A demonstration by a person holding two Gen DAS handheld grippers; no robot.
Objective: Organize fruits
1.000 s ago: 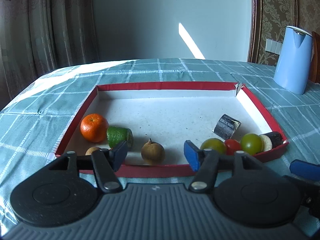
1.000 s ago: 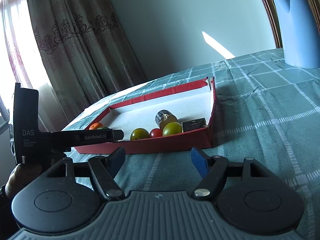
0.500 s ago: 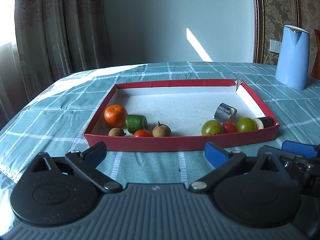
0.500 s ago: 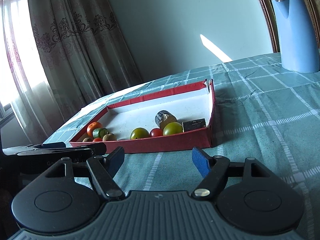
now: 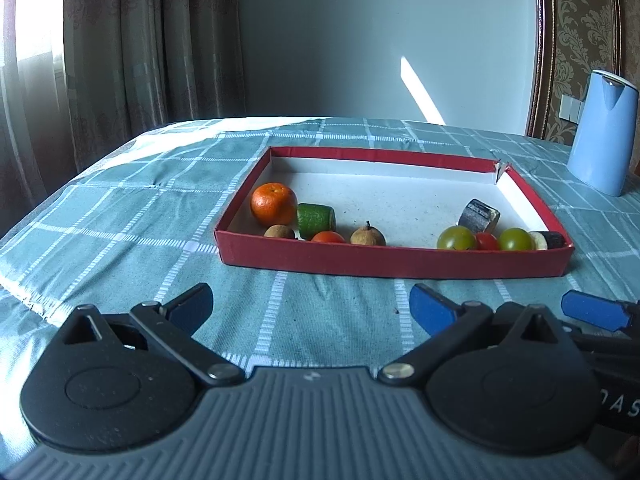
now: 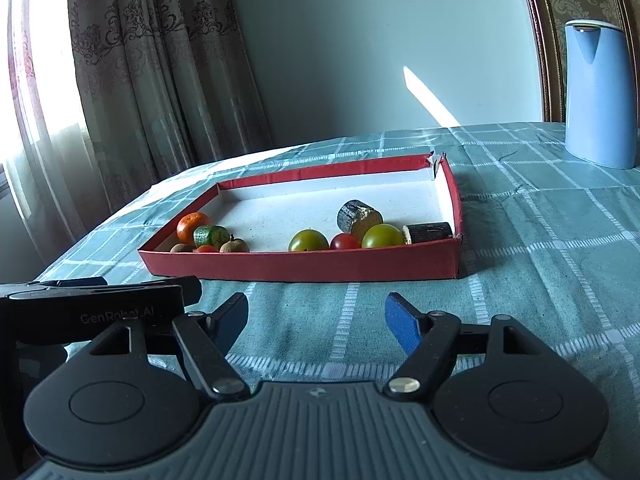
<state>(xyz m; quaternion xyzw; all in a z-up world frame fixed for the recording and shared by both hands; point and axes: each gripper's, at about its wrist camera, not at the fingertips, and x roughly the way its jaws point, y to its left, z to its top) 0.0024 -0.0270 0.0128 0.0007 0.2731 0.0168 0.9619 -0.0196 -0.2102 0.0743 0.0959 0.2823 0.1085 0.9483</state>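
Checked tablecloth (image 5: 120, 216) w/ red tray (image 5: 392, 262) in middle. L gripper (image 5: 310, 306) just opened wide, nothing btwn fingers; R gripper (image 6: 316, 316) fingers apart, empty. Both short of tray. Inside: orange (image 5: 274, 204) & cucumber piece (image 5: 316, 216) near-left, green tomatoes (image 5: 456, 238) near-right.

Left tool (image 5: 310, 306) is hanging with jaws just spread fully wide, nothing between; right tool (image 6: 316, 318) is hovering part-spread, empty.
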